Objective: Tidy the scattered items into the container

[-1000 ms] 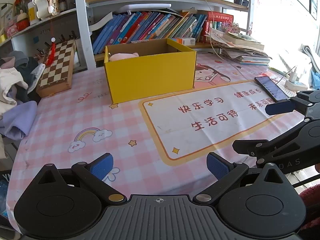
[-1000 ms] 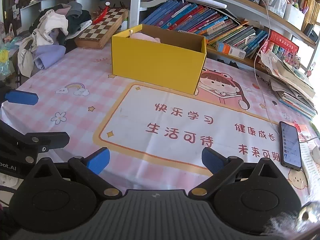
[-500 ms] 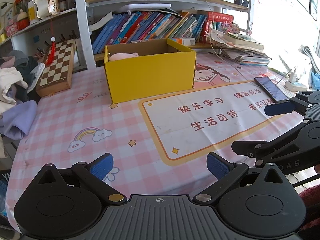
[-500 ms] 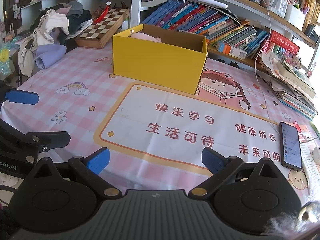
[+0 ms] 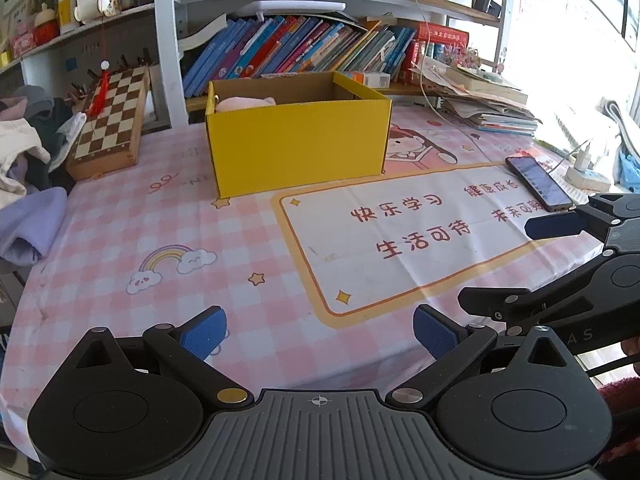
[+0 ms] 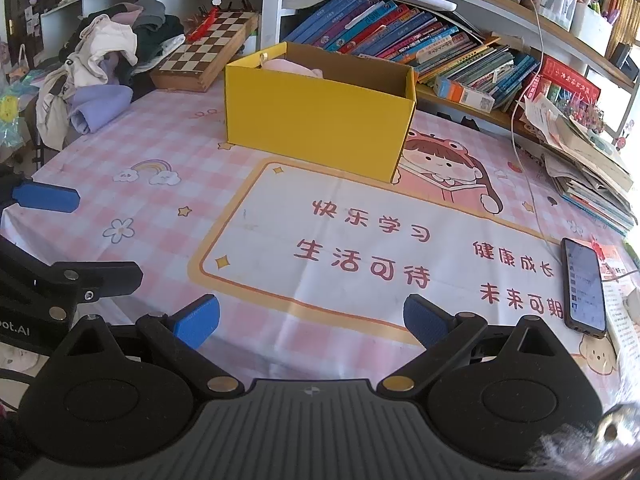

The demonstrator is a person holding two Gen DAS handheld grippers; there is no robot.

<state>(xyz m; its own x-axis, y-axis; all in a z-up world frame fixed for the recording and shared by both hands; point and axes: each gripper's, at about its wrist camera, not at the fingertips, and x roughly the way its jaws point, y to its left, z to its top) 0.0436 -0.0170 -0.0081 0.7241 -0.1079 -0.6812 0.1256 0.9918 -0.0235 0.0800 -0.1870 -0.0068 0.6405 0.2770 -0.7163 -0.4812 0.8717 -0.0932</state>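
A yellow cardboard box [image 5: 298, 148] stands open-topped at the far side of the pink checked tablecloth; it also shows in the right wrist view [image 6: 316, 120]. A pale pink soft item [image 5: 244, 103] lies inside it at the left end, and its top shows in the right wrist view [image 6: 292, 67]. My left gripper [image 5: 318, 330] is open and empty, low over the near edge of the table. My right gripper [image 6: 312, 318] is open and empty, also near the front edge. Each gripper shows at the side of the other's view.
A black phone [image 5: 538, 183] lies on the cloth at the right, on a charging cable. A wooden chessboard [image 5: 110, 132] leans at the back left. A pile of clothes [image 6: 100, 76] sits at the left edge. Books fill the shelf [image 5: 304, 50] behind the box, and stacked papers [image 6: 588, 164] lie at the right.
Both views have shifted only slightly. Both grippers stay open and empty.
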